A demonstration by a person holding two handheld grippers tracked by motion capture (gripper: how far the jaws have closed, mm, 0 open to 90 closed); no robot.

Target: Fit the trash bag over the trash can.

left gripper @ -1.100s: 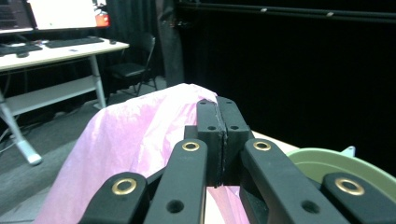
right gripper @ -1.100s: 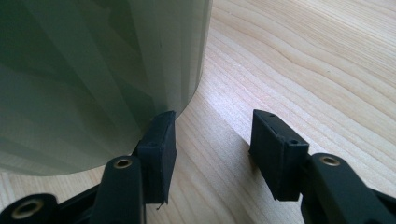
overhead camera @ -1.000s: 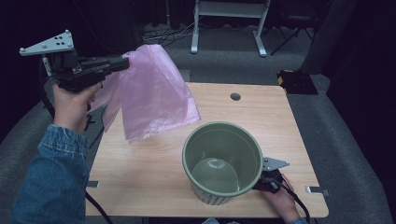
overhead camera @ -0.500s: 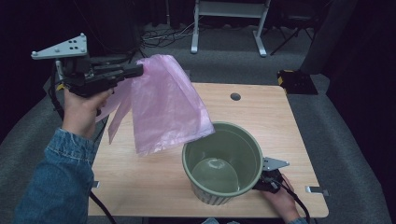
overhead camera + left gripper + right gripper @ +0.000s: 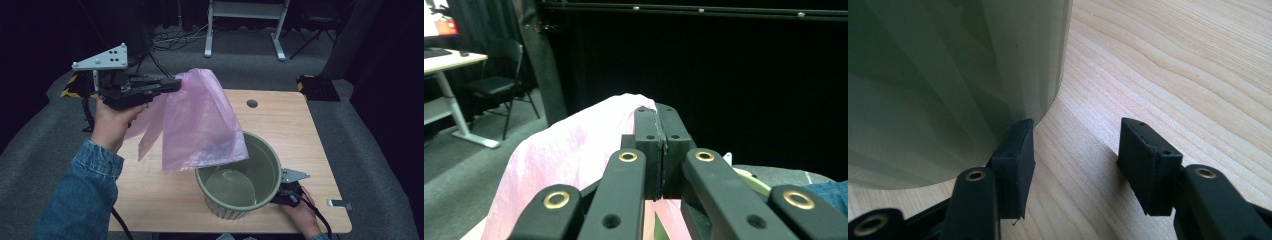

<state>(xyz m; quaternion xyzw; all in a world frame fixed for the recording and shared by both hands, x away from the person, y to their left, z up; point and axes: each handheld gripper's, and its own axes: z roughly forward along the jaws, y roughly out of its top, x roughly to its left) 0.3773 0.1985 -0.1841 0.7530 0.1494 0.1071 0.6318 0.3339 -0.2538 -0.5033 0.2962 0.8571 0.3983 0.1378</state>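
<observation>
Over the bin [image 5: 240, 175] | left gripper [image 5: 172, 84] clamps pink bag [image 5: 200, 125], hiding rim | right gripper [image 5: 280, 196] fingers apart

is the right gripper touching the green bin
Touching. The right gripper view shows the right gripper with one black pad against the green bin wall near its base; the other pad stands clear over the table.
</observation>
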